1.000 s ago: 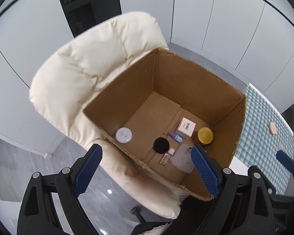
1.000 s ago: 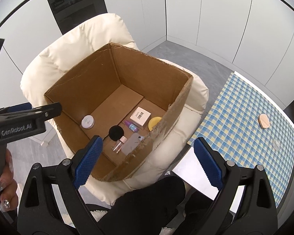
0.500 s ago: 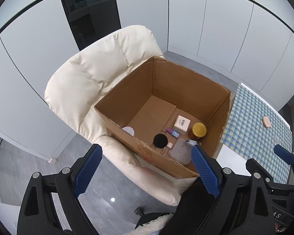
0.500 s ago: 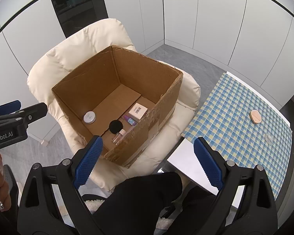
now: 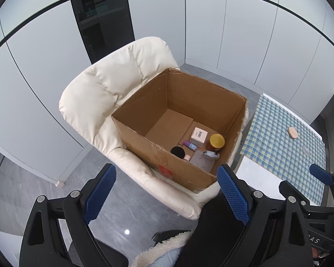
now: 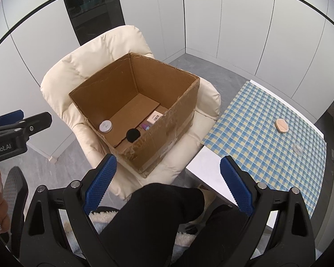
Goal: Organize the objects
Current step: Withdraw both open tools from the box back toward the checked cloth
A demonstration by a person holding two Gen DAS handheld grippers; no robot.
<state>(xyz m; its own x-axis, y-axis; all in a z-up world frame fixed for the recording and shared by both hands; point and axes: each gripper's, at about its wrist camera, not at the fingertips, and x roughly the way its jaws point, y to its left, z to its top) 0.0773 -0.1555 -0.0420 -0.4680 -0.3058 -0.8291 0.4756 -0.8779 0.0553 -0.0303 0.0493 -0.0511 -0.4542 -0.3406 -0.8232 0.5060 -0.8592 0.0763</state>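
The cardboard box's (image 6: 171, 120) near wall hides most of its contents from the right wrist view; the small bottle (image 6: 145, 126) only peeks over it. On the worktop (image 6: 262, 146), a tiny clear item (image 6: 298, 148) is too small to identify, and the worktop's right end is cut off

Cardboard box (image 6: 167, 120) on cream armchair (image 6: 95, 53), checked table (image 6: 267, 138) beside

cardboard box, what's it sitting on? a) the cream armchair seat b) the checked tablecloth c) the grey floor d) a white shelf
a: the cardboard box rests on the seat of the cream armchair, whose cushion shows around its base, while the checked tablecloth lies off to the right with only a small peach pad and a clear item on it.
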